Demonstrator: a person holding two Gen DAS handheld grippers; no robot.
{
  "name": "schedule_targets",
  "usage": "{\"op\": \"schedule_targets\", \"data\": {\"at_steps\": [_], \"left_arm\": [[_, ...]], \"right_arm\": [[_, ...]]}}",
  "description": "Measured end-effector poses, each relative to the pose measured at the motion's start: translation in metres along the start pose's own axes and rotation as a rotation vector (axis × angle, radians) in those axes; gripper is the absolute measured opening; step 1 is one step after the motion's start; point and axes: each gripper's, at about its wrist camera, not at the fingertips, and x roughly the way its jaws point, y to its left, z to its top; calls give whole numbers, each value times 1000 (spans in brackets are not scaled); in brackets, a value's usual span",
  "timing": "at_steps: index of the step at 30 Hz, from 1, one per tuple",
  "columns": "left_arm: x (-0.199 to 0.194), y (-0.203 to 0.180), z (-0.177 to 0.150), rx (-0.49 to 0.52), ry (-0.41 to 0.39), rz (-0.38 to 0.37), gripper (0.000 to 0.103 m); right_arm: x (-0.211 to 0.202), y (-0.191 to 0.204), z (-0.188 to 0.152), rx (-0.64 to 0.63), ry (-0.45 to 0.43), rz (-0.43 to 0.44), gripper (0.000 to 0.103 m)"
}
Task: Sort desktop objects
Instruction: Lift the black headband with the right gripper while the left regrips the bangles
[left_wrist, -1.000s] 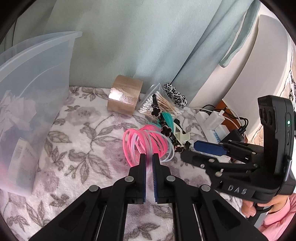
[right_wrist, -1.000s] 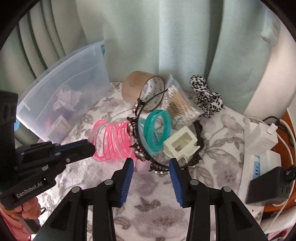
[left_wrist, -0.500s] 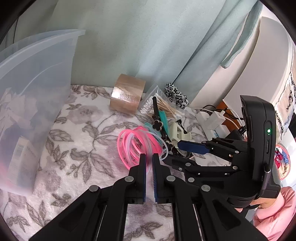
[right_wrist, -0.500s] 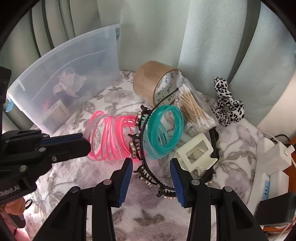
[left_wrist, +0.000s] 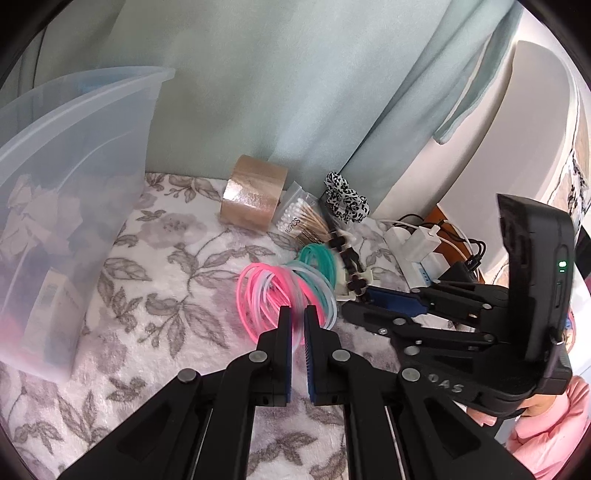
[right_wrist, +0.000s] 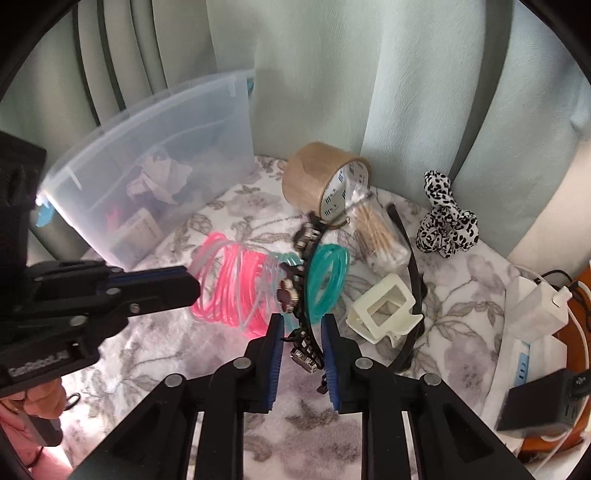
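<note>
My left gripper (left_wrist: 297, 317) is shut on the pink hoop bundle (left_wrist: 266, 295), which also shows in the right wrist view (right_wrist: 229, 288). My right gripper (right_wrist: 303, 332) has its jaws closing around a black beaded headband (right_wrist: 295, 295), which is tilted up off the cloth; the jaws stand narrow with the band between them. A teal hoop bundle (right_wrist: 328, 280) leans behind the headband. A cream hair claw (right_wrist: 384, 310) lies to the right of my right gripper.
A clear plastic bin (right_wrist: 155, 181) with items stands at the left. A brown tape roll (right_wrist: 325, 181), a cotton-swab pack (right_wrist: 380, 229) and a leopard scrunchie (right_wrist: 443, 225) sit at the back. A power strip with chargers (right_wrist: 532, 317) lies at the right.
My right gripper moved forward over the headband and narrowed its jaws around it; the headband has lifted and tilted. My left gripper stays shut on the pink hoops.
</note>
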Motion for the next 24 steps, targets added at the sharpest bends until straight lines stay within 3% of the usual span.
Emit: {"op": "schedule_targets", "data": {"at_steps": [17, 24], "left_arm": [[-44, -13, -9, 4, -47, -25, 6], [-64, -18, -12, 9, -73, -42, 6]], "right_arm": [[-68, -3, -15, 179, -134, 90, 17], [-100, 13, -17, 163, -180, 82, 17]]}}
